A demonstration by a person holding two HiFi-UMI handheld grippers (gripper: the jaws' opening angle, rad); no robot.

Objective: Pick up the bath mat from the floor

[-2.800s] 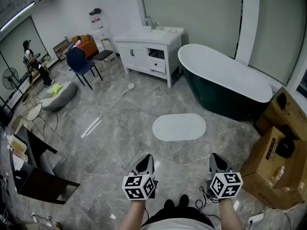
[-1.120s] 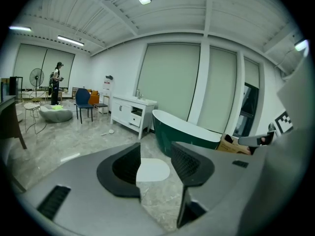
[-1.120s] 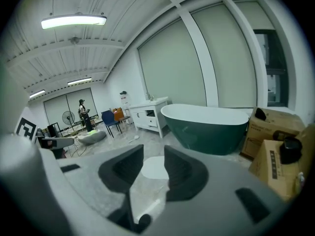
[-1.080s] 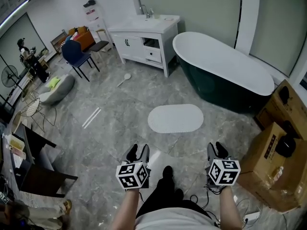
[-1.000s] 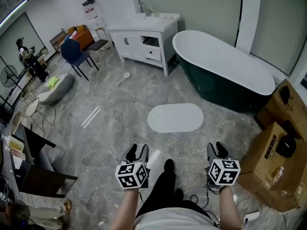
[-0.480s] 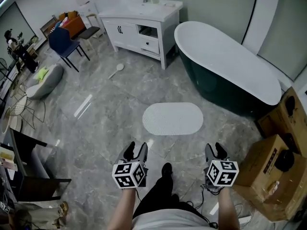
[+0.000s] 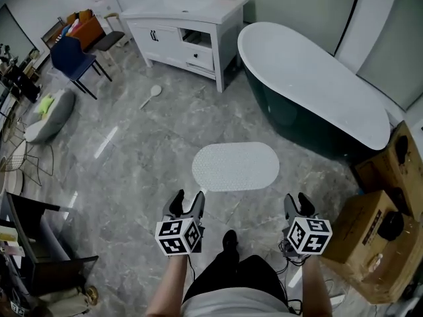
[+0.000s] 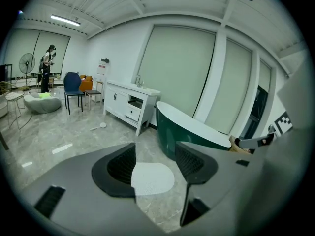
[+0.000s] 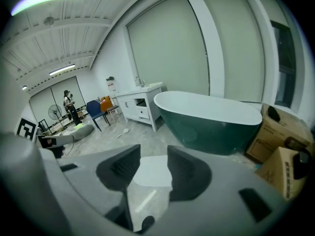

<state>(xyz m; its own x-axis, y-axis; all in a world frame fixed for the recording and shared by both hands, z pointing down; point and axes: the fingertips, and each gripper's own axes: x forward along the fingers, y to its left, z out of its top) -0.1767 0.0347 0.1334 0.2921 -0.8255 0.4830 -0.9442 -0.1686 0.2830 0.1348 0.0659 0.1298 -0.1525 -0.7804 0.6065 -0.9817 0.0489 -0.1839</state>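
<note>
White oval bath mat (image 7: pixel 235 167) flat on floor just beside dark-green bathtub (image 7: pixel 310 91), untouched. L gripper (image 7: pixel 188 201) & R gripper (image 7: pixel 298 202) held short of mat, on its side away from tub, both aimed at it. L jaws opening, R jaws apart, nothing btwn either; prob. readied to pinch near edge for two-handed lift.

Left gripper (image 8: pixel 155 157) jaws opening, nothing between them; white bath mat (image 8: pixel 153 179) lies flat on floor (image 8: pixel 59 142) beyond, near green bathtub (image 8: pixel 189 132).
</note>
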